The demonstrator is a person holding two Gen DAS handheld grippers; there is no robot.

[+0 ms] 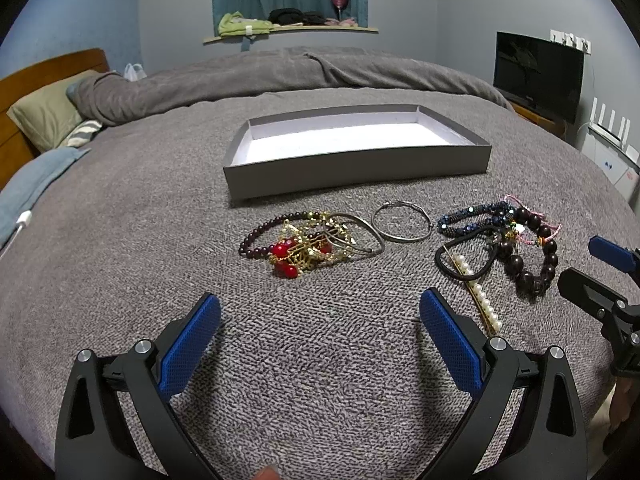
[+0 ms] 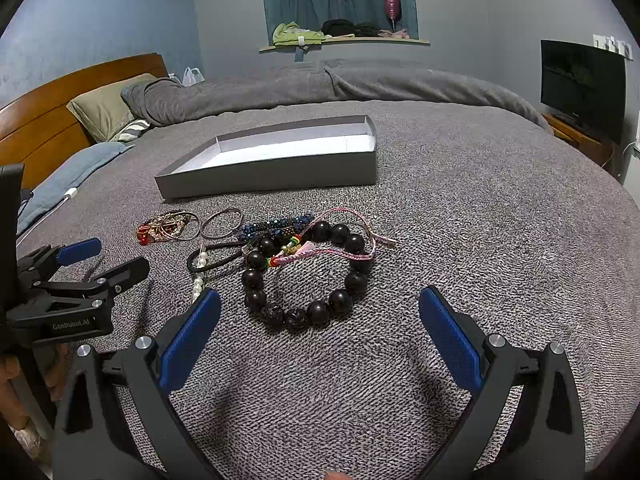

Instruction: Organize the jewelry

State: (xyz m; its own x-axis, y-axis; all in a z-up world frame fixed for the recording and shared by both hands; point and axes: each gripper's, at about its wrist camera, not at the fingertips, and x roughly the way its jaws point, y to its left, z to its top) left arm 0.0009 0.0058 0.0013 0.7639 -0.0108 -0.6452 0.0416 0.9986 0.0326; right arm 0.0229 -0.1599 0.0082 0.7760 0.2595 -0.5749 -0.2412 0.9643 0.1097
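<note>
A shallow grey box with a white inside lies on the bed. In front of it is loose jewelry: a red and gold tangle, silver bangles, a blue beaded bracelet, a pearl hair clip, a black hair tie and a dark wooden bead bracelet with pink cord. My left gripper is open, short of the red tangle. My right gripper is open, just short of the wooden bracelet.
The grey knitted blanket covers the bed. Pillows and a wooden headboard are at the left. A television stands on a cabinet at the right. A window ledge with clothes is behind the bed.
</note>
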